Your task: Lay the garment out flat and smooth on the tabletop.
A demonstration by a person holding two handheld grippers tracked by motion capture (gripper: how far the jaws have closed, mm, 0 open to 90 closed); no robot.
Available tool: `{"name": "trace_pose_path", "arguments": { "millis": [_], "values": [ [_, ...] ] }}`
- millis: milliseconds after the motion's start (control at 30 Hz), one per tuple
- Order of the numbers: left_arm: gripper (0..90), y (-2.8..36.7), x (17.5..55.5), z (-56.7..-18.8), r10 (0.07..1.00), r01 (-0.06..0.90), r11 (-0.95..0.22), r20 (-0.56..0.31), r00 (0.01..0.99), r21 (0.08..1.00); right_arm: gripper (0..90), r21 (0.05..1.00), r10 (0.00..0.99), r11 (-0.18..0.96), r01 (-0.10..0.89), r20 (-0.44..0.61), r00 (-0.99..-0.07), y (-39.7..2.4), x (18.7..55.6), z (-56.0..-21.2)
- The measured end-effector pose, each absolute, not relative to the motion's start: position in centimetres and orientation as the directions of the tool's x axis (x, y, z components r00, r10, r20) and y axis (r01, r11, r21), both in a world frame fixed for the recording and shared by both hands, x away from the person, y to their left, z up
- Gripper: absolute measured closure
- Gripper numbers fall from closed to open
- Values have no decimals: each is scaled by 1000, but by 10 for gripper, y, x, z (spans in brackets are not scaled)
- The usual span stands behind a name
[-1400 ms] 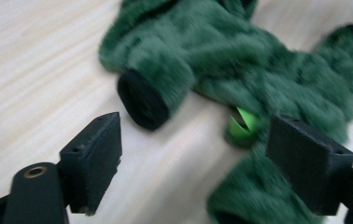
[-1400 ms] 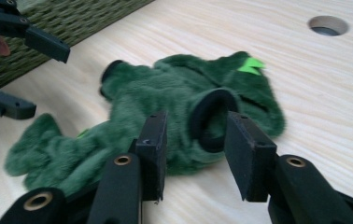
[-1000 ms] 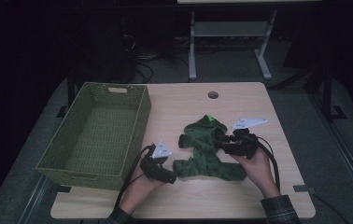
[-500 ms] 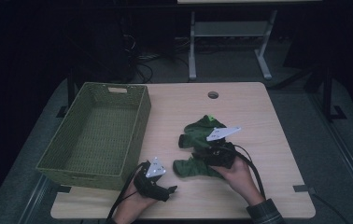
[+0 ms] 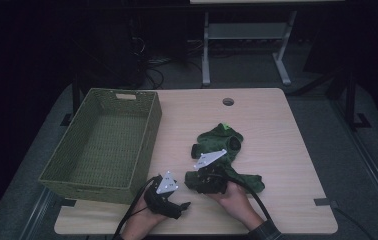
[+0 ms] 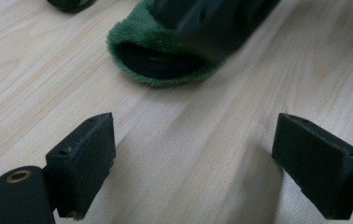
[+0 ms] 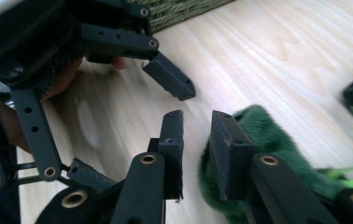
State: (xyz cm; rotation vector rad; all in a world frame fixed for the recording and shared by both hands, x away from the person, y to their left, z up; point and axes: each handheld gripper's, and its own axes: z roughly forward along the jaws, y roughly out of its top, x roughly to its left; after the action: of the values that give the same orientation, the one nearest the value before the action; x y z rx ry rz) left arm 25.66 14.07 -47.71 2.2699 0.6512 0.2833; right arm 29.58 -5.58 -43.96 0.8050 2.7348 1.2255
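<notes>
Two tongs are low over the table. Right gripper has just been closing its jaws, nearly together, at the near end of the green fuzzy garment, which stretches away. Left gripper gapes empty, just beside.

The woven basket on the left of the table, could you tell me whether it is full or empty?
Empty. In the high view the green woven basket shows its bare woven floor, and the green fleece garment lies outside it on the table.
</notes>
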Motion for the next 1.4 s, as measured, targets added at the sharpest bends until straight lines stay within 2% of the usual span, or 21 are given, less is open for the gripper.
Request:
{"name": "trace_pose_path", "arguments": {
  "millis": [467,633,800,967,1167,1400],
  "values": [
    [126,141,256,-477,533,369,-592,4,846,717,716,666,524,595,450,104,-846,-44,298,-463],
    [126,141,256,-477,533,369,-591,4,846,717,819,681,547,590,433,57,-835,-41,293,-466],
    [126,140,256,-477,535,370,-589,3,845,718,874,670,525,600,438,83,-847,-44,291,-465],
    [126,140,256,-477,535,371,-588,2,845,719,878,659,485,607,444,135,-864,-47,289,-462],
    [126,140,256,-477,534,371,-588,1,845,719,877,693,459,584,423,148,-876,-53,287,-452],
    [126,140,257,-477,531,369,-587,-1,847,721,876,750,455,505,427,188,-870,-71,288,-433]
  ]
}}
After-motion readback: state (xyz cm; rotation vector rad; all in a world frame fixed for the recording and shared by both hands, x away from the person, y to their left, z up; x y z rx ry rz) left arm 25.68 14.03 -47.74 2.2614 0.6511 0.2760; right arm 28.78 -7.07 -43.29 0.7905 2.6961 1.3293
